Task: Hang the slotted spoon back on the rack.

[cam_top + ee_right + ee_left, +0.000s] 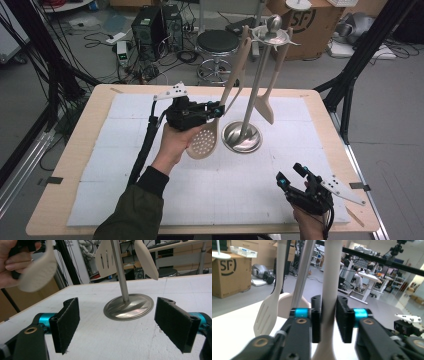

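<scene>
- The skimmer spoon point(204, 141) hangs from the top ring of the utensil stand point(243, 136), its perforated bowl low over the white mat point(220, 185), just left of the stand's round steel base.
- The left gripper point(216, 111) has its jaws around the skimmer's handle, low down, just above the bowl. In the left gripper view the handle point(331, 290) sits between the ribbed pads point(344, 320); one pad seems to touch while a thin gap shows at the other, so the grip looks slack rather than clamped, though blur makes this hard to settle.
- The right gripper point(295, 176) rests near the table's front right corner, jaws wide apart with nothing between them.
- The skimmer looks like light, stiff, smooth plastic: easy to lift, but the rounded handle may twist between flat pads.
- The bowl end is likely heavier, so holding near it limits swing.
- A slotted turner point(266, 108) and a further spoon point(145, 258) hang close by and could get knocked.
</scene>
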{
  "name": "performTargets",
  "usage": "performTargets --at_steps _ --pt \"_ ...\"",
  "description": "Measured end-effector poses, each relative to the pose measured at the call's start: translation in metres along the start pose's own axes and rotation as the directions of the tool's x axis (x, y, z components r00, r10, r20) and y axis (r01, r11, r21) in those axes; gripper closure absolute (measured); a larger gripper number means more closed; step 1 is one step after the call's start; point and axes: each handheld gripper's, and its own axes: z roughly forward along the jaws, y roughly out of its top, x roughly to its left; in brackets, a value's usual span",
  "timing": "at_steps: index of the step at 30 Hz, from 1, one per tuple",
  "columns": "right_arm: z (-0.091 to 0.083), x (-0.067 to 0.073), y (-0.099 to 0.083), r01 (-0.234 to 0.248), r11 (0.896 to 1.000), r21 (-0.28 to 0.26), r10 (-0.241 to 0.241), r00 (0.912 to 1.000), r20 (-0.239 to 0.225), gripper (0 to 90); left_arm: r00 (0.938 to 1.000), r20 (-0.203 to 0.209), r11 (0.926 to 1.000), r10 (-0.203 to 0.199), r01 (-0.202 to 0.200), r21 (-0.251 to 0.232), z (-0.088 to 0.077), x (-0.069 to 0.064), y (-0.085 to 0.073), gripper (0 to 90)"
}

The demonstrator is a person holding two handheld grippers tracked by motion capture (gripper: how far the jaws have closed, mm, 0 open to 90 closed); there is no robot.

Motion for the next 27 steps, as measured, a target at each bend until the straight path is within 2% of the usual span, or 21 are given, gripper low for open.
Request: performTargets --at_steps 1,6,10,13,16,20,27 --pt "0.000 0.000 0.000 0.001 1.000 0.000 -0.001 1.0000 -0.001 19.6 1.0000 0.008 1.0000 0.005 -0.005 -0.007 -0.001 0.000 0.001 65.0" --pt "0.000 0.001 0.000 -0.001 1.000 0.002 0.001 1.0000 -0.001 19.6 0.9998 -0.021 1.0000 0.004 -0.004 -0.005 -0.007 0.002 0.001 50.1" --pt "0.001 0.001 0.000 0.004 1.000 0.003 -0.004 1.0000 -0.002 19.6 0.9996 -0.028 1.0000 0.009 -0.009 0.003 -0.013 0.003 -0.001 43.9" --pt "0.001 0.002 -0.001 0.004 1.000 0.006 -0.004 1.0000 -0.004 19.6 0.9997 -0.022 0.9995 0.013 -0.014 -0.028 -0.021 0.003 -0.003 41.8" --pt "0.003 0.002 -0.001 0.011 1.000 0.004 -0.011 0.9999 -0.004 19.5 0.9996 -0.023 0.9992 0.016 -0.017 -0.036 -0.029 0.002 -0.008 34.8" --pt "0.004 0.003 -0.002 0.009 1.000 0.009 -0.009 1.0000 -0.004 19.5 0.9976 -0.019 0.9969 0.067 -0.068 -0.041 -0.041 -0.001 -0.016 25.8" --pt "0.007 0.005 -0.001 0.012 1.000 0.013 -0.012 0.9999 -0.007 19.5 0.9983 -0.033 0.9969 0.048 -0.050 -0.061 -0.063 0.001 -0.025 23.0"
